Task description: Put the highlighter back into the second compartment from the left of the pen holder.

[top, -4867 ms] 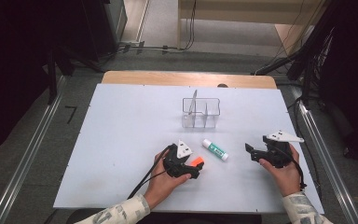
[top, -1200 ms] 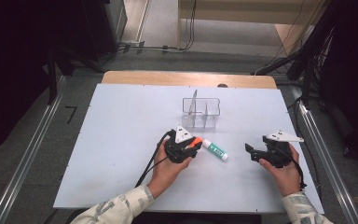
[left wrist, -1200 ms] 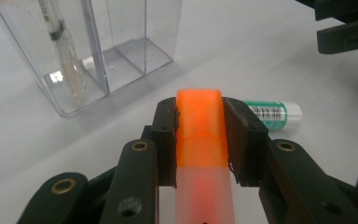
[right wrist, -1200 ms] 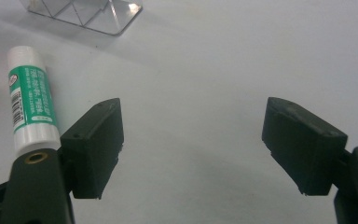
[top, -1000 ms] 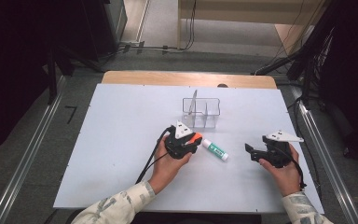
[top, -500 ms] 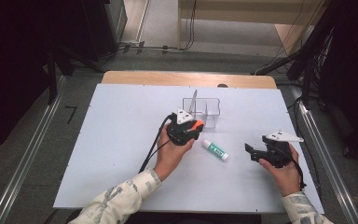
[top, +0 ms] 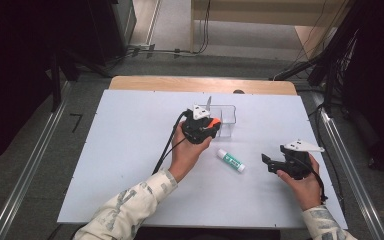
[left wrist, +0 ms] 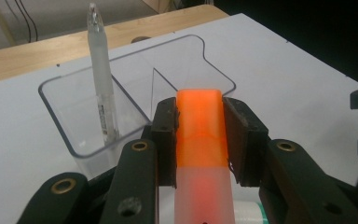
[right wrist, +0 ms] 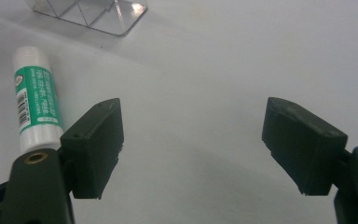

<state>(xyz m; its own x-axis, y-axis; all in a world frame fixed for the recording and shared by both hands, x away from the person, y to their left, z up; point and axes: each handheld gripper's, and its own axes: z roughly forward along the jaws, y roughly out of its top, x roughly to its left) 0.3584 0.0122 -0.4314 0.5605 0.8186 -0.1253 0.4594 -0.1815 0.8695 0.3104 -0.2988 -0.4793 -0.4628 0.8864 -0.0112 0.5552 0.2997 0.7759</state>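
The left gripper [left wrist: 200, 135] squeezes an orange highlighter [left wrist: 200, 126] right by the clear box [left wrist: 126, 79] where one pen [left wrist: 100, 70] stands, probably about to drop in, while the glue stick [top: 231, 160] waits near the box and the right gripper [right wrist: 191, 144] gapes.

Overhead forward-down view, two close jaw-level views, shared clear organizer [top: 224, 120]

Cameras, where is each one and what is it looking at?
High view: above the person's side, looking forward and down on the white table; both forearms and hands show, with the left claw and right claw.
Left gripper view: rides the left claw, looking along its jaws shut on the orange marker toward the clear organizer and pen.
Right gripper view: rides the right claw, its jaws wide apart, looking down at the table.
Shared: right gripper and high views both show the glue stick.
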